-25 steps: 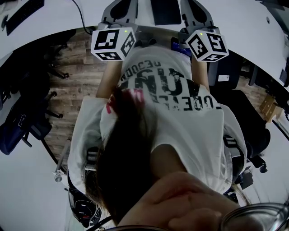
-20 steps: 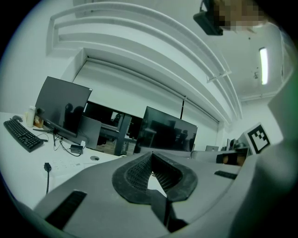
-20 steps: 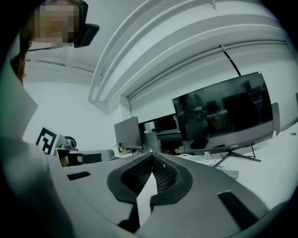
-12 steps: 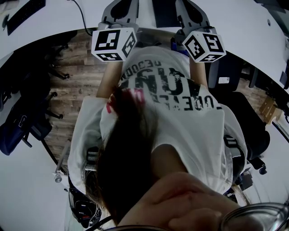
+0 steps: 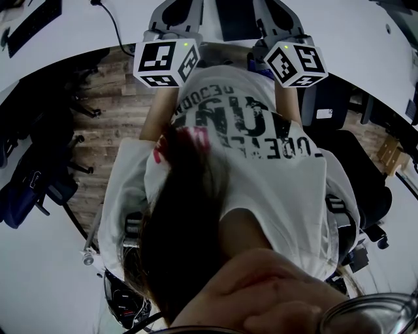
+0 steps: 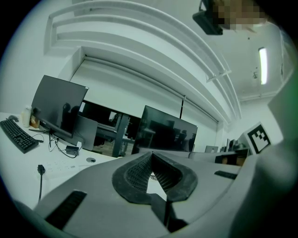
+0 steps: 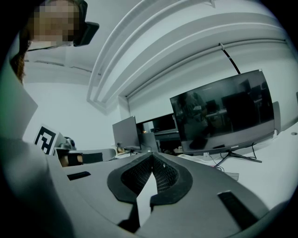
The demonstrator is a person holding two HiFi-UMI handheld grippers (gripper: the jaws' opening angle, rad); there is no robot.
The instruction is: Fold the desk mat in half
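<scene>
Left gripper view first: the grey two-jaw left gripper [image 6: 152, 154] points level over the white desk top [image 6: 28, 162]. Its ribbed black pads [image 6: 138, 172] meet at the tips, with nothing caught between them. A dark flat monitor [image 6: 167, 132] stands beyond the fingertips and a black keyboard [image 6: 18, 135] lies well off to their left. No mat shows under or ahead of the fingers here.

Over to the right gripper view, and it's the same story: the grey right gripper [image 7: 152, 155] has its tips together and holds nothing. A wide dark screen [image 7: 223, 116] stands beyond and to the right of the fingers.

In the head view, both grippers reach out side by side, each carrying a white marker cube [image 5: 165, 63]. A dark flat rectangle [image 5: 236, 16] lies on the desk between the two sets of fingers. It may be the desk mat, but I can't tell for sure.

If so, expect it to be thin, light and floppy, not fragile, and lying so flat that the edge is hard to get under. My call is to open both grippers and pinch the near edge at its two corners, one each. Lifted evenly, it shouldn't sag or skid as it goes over to the far edge.
</scene>
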